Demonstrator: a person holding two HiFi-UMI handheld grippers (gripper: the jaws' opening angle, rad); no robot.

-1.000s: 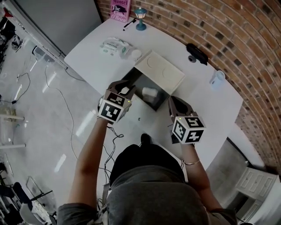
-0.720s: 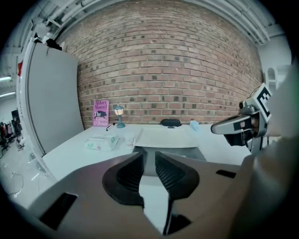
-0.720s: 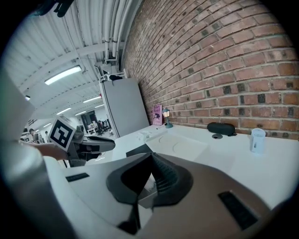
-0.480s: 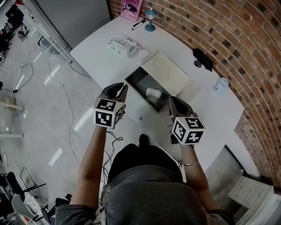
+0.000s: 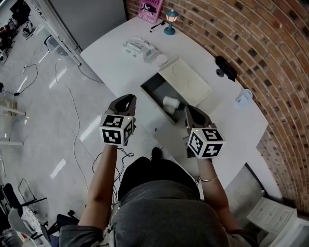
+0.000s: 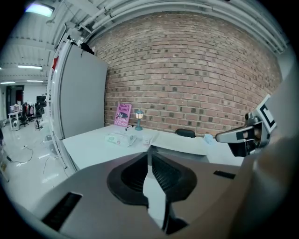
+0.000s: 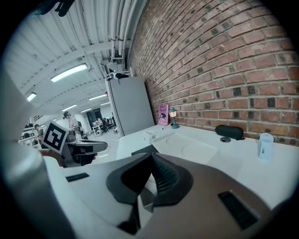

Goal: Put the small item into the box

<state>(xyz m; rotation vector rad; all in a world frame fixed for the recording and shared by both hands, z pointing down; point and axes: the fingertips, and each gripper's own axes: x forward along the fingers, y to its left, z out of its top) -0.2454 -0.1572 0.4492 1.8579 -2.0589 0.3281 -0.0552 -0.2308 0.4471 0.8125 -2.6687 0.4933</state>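
Observation:
The dark open box (image 5: 157,89) sits mid-table with its cream lid (image 5: 187,81) folded back. A small white item (image 5: 172,102) lies inside the box. My left gripper (image 5: 129,98) hovers left of the box at the table's near edge. Its jaws have just been closing and now stand shut, with nothing between them (image 6: 149,152). My right gripper (image 5: 189,110) is just right of the box's near corner. It also looks shut and holds nothing (image 7: 150,154). The lid (image 6: 180,142) shows ahead in the left gripper view, and both box (image 7: 144,150) and lid (image 7: 189,147) show in the right gripper view.
A wipes packet (image 5: 140,48) and a small white round thing (image 5: 161,60) lie at the table's far left. A pink book (image 5: 151,8), a small lamp (image 5: 170,20), a black case (image 5: 226,67) and a pale cup (image 5: 243,97) stand along the brick wall. Cables trail on the floor (image 5: 72,111).
My left gripper has drawn back left from the box, rolled, and its jaws have closed empty. The white item stays in the box. My right gripper has barely moved.

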